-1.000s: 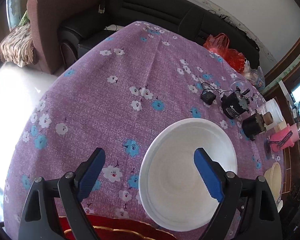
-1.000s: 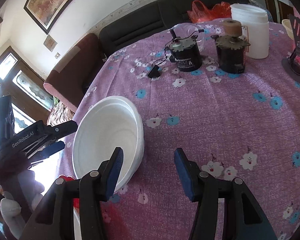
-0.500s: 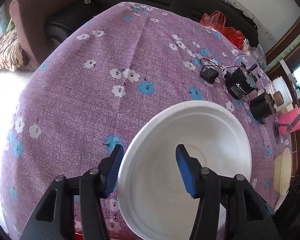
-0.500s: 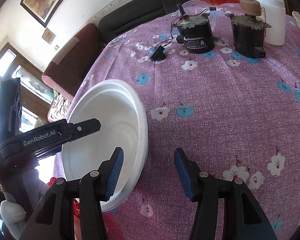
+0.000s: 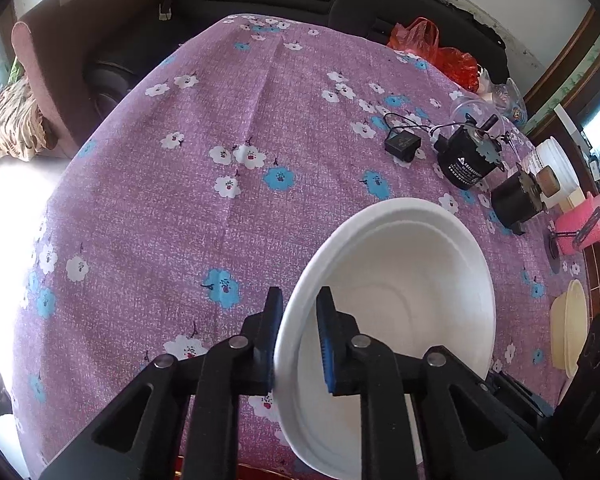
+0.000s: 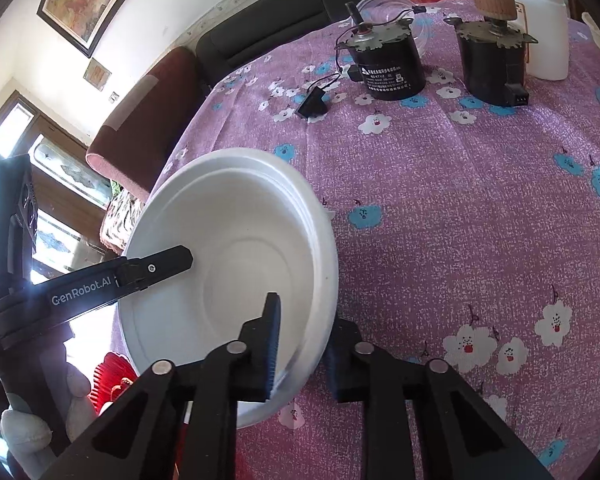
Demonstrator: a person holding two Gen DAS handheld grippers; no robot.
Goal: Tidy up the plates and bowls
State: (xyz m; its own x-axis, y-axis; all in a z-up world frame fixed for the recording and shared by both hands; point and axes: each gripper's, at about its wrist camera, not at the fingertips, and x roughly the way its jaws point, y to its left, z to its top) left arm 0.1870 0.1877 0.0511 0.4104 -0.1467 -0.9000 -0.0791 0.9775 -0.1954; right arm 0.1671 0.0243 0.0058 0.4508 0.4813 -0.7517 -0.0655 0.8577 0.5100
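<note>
Through my left wrist camera, my left claw (image 5: 297,338) is pinched narrow on the near-left rim of the white foam bowl (image 5: 404,304), one blue pad outside the wall and one inside. The bowl looks like a nested stack, tilted over the purple flowered cloth of the bench (image 5: 220,200). Beyond it sit a black motor (image 5: 466,162), a second motor with a cork-coloured wheel (image 5: 518,200), a small black adapter (image 5: 402,145), a pink holder (image 5: 584,226) and a cream bowl (image 5: 568,324) at the right edge. Through my right wrist camera, my right claw (image 6: 300,346) is closed on the bowl's (image 6: 236,264) near-right rim, left pad inside, right pad outside. The left claw (image 6: 168,262) reaches onto the opposite rim. The two motors (image 6: 388,60) and a white tub (image 6: 540,20) stand far behind.
</note>
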